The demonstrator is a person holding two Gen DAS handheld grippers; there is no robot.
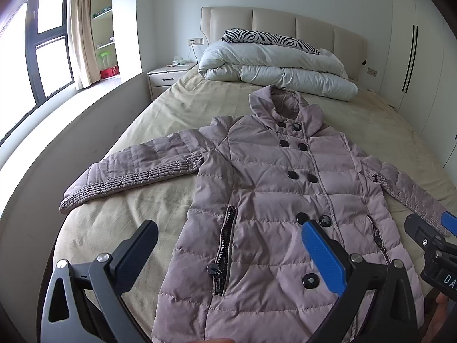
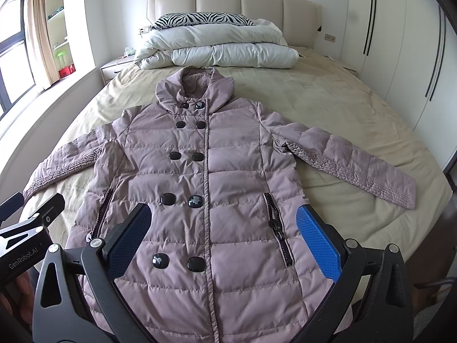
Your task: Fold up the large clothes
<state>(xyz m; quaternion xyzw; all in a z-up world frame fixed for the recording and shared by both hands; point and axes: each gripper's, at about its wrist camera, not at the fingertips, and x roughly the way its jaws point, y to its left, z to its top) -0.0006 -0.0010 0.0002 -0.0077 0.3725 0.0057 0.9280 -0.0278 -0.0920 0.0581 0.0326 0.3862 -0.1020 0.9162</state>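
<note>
A mauve quilted coat (image 1: 271, 188) (image 2: 205, 177) with black buttons lies flat and face up on the bed, buttoned, both sleeves spread out to the sides, collar toward the headboard. My left gripper (image 1: 228, 254) hovers open above the coat's lower left part, nothing between its fingers. My right gripper (image 2: 225, 240) hovers open above the coat's lower middle, also holding nothing. The right gripper (image 1: 437, 234) shows at the right edge of the left wrist view. The left gripper (image 2: 31, 214) shows at the left edge of the right wrist view.
The bed (image 1: 171, 105) has a beige sheet. A folded white duvet (image 1: 274, 65) and a zebra-print pillow (image 1: 268, 38) lie by the headboard. A nightstand (image 1: 168, 77) and window sill are on the left, white wardrobes (image 2: 400, 43) on the right.
</note>
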